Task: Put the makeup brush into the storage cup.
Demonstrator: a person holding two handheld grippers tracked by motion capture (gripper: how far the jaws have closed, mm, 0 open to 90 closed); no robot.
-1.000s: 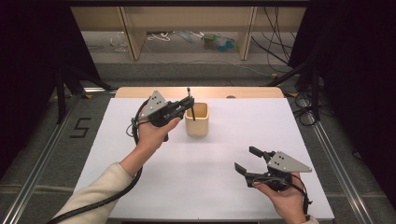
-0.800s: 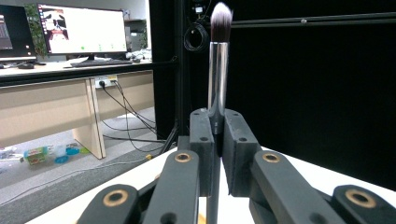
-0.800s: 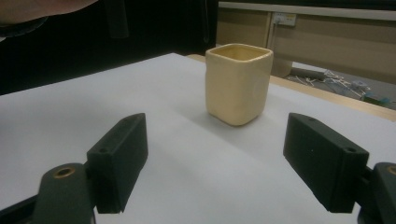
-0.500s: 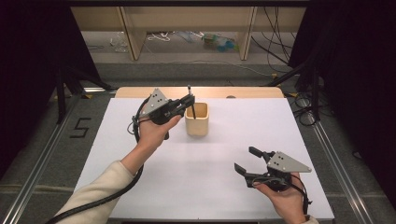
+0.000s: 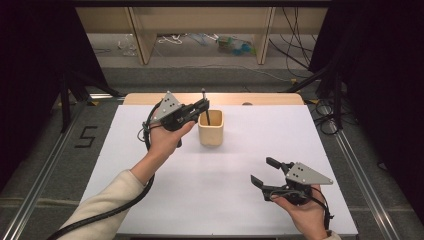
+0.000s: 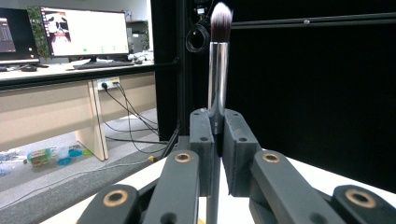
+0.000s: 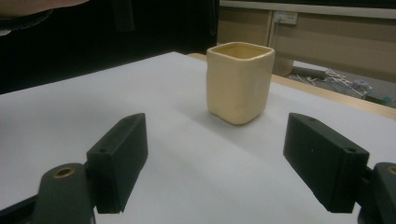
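Brush (image 6: 218,70), a makeup brush with a silver collar and soft bristle tip, stands upright between the pads of my left claw (image 5: 203,106), which is closed tight on its handle. In the left gripper view the bristles point up and the dark handle runs down past the pads, so the handle end goes in first. From the high view, my left claw holds the brush over the near-left rim of the cup (image 5: 210,128), a cream square holder standing toward the far middle of the white surface (image 5: 240,200). Holding the brush upright lines its handle up with the cup's mouth. Whether the handle end has already entered the mouth or hangs just above it I cannot quite tell, since the claw hides that spot; it looks to reach inside. I judge the step in hand to be lowering the brush into the cup, which calls for a straight descent and then parting the pads.

My right claw (image 5: 264,173) rests low on the near right of the surface, well apart from the cup, its pads spread wide with nothing between them. In the right gripper view it faces the cup (image 7: 239,81) across bare white surface, placed clear of the working side yet ready to steady the cup if it tips.
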